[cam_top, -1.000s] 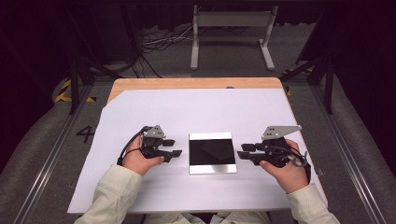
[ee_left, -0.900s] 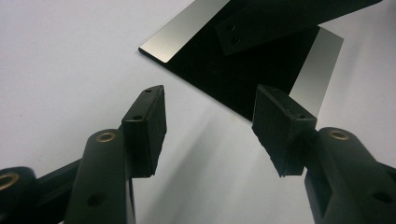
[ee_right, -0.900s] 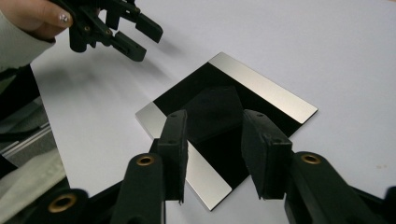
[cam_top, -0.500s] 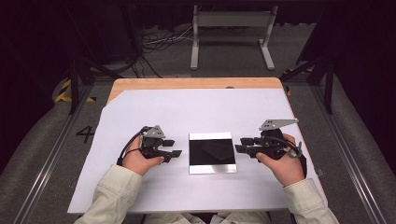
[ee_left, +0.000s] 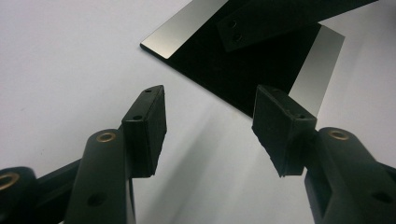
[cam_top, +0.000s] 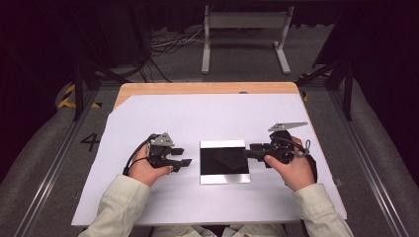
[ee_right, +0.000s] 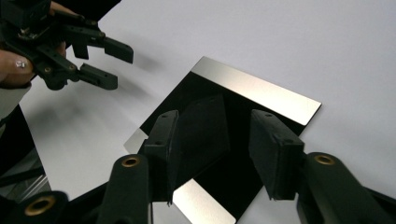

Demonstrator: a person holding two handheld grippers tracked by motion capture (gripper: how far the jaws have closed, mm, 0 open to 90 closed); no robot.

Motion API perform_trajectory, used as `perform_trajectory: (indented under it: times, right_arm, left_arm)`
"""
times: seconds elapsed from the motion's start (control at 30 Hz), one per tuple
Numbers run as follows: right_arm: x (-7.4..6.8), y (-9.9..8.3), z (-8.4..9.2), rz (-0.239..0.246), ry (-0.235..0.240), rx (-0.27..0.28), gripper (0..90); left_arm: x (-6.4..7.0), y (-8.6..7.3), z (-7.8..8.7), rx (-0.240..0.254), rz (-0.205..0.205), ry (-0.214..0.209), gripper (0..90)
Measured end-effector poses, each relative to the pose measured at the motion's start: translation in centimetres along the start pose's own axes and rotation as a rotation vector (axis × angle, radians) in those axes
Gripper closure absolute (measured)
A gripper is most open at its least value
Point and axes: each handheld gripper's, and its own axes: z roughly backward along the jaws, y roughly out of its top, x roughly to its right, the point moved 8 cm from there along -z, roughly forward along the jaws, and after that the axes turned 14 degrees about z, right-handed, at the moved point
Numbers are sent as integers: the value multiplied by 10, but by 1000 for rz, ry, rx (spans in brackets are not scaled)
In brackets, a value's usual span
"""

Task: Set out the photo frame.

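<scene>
The flat, square, mirror-shiny metal plate [cam_top: 225, 162] could get skidded toward 9 o'clock: right gripper [cam_top: 253, 150] jaws, just widened, empty, over its edge; left gripper [cam_top: 182, 156] jaws wide, empty.

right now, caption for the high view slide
Right gripper open at the mirror plate's edge; left gripper beside it.

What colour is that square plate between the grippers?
The plate is glossy black with shiny silver strips along two opposite edges; the right gripper view shows it best.

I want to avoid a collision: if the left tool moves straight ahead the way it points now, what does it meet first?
Probably the mirror plate: the left tool points across bare white paper at its near edge. Height is unclear.
</scene>
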Motion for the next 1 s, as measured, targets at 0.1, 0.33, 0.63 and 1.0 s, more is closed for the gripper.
perform_trajectory:
  times: [0.1, 0.33, 0.63, 1.0]
  right_arm:
    - [0, -1, -4, -33, 9, 2, 500]
    - [-1, -3, -11, -94, 20, 4, 478]
    - [-1, -9, -20, -255, 28, 5, 442]
    - [-4, -16, -31, -310, 58, -26, 412]
  left_arm:
    - [0, 0, 0, -3, 2, 0, 453]
    - [0, -1, -1, -3, 1, 2, 450]
    - [-1, -1, -1, -8, 4, 6, 450]
    - [0, -2, -1, -13, 3, 5, 451]
